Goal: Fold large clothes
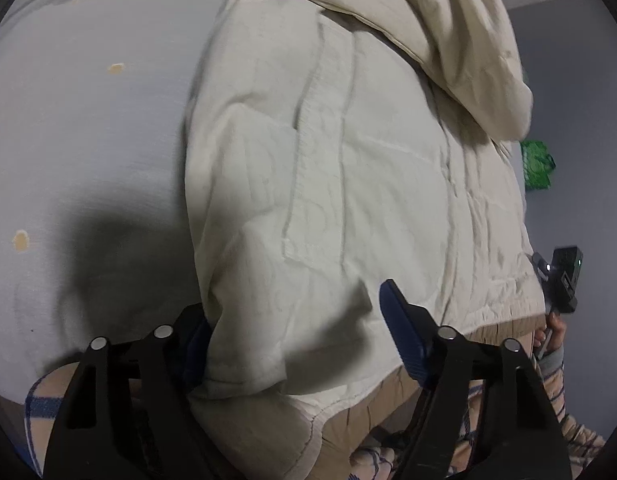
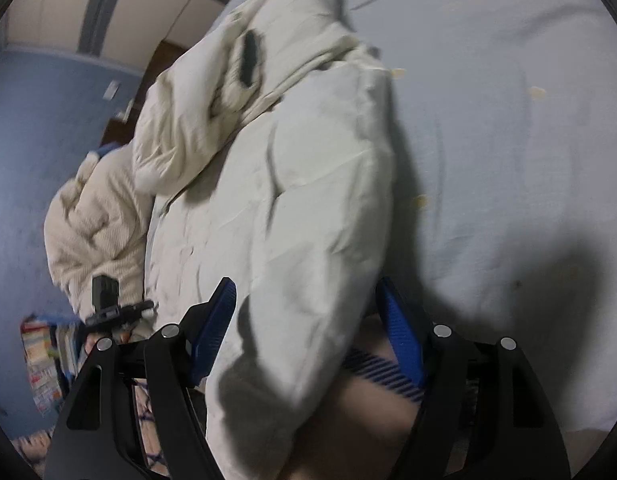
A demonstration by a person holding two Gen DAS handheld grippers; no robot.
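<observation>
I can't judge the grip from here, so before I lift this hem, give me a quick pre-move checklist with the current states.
1. Left tongs straddle the hem of the cream quilted padded jacket: ok.
2. Left pads pressing the fabric: cannot tell.
3. Right tongs straddle the jacket's other hem corner: ok.
4. Right pads pressing the fabric: cannot tell.
5. Jacket body flat on the pale blue bedsheet: ok.
6. Hood and sleeve smoothed: not ok, bunched at the far end.
</observation>
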